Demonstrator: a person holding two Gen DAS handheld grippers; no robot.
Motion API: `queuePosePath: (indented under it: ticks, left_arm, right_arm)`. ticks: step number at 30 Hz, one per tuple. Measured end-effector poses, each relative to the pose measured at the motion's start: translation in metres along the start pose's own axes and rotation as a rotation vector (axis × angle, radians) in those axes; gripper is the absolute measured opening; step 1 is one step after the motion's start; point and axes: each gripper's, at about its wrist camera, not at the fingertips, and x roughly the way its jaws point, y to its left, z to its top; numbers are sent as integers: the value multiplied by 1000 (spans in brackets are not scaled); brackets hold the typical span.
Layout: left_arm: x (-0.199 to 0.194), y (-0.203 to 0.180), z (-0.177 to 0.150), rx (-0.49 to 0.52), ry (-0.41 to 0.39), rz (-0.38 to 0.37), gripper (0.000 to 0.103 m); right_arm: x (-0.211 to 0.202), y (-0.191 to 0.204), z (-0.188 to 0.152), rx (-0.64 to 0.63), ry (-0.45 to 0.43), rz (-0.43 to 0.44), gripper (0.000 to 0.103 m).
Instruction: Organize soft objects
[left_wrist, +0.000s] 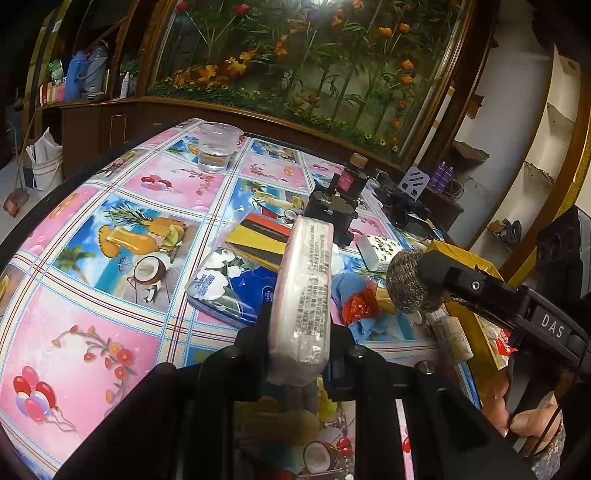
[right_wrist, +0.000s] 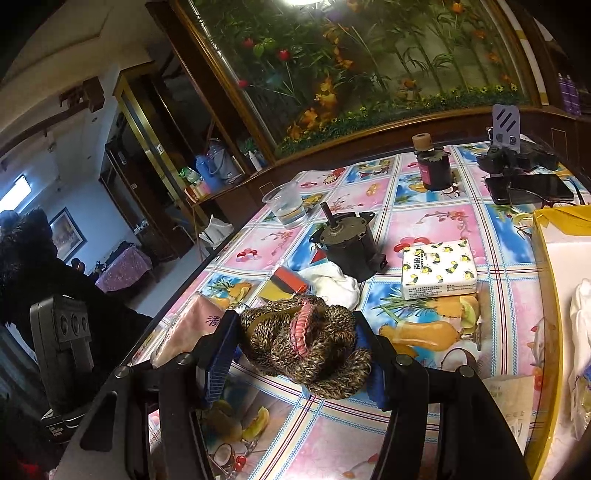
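My left gripper (left_wrist: 301, 321) is shut on a pink tissue pack (left_wrist: 304, 280), held on edge above the table. The same pack (right_wrist: 188, 325) shows at the left in the right wrist view. My right gripper (right_wrist: 295, 325) is shut on a brown knitted piece with pink trim (right_wrist: 306, 343), its blue pads pressing both sides; the piece (left_wrist: 410, 284) hangs by the yellow box (left_wrist: 461, 258). On the cloth lie a blue flowered tissue pack (left_wrist: 229, 288), a white lemon-print pack (right_wrist: 437, 269), a white cloth (right_wrist: 332, 284) and a blue cloth with a red wrapper (left_wrist: 354, 302).
A dark motor (right_wrist: 347, 243), a plastic cup of water (right_wrist: 288, 206), a dark bottle (right_wrist: 434, 166), a phone (right_wrist: 528, 188) and a yellow, black and red block (left_wrist: 258, 240) stand on the patterned table (left_wrist: 110, 332). The yellow box's rim (right_wrist: 543, 277) borders the right side.
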Motion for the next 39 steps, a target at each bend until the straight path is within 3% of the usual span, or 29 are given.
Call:
queuePosePath:
  ticks: [39]
  left_arm:
    - [-1,-1,-1,3,9,-25,21]
  right_arm:
    - [3,-2,1,9,5,-19,65]
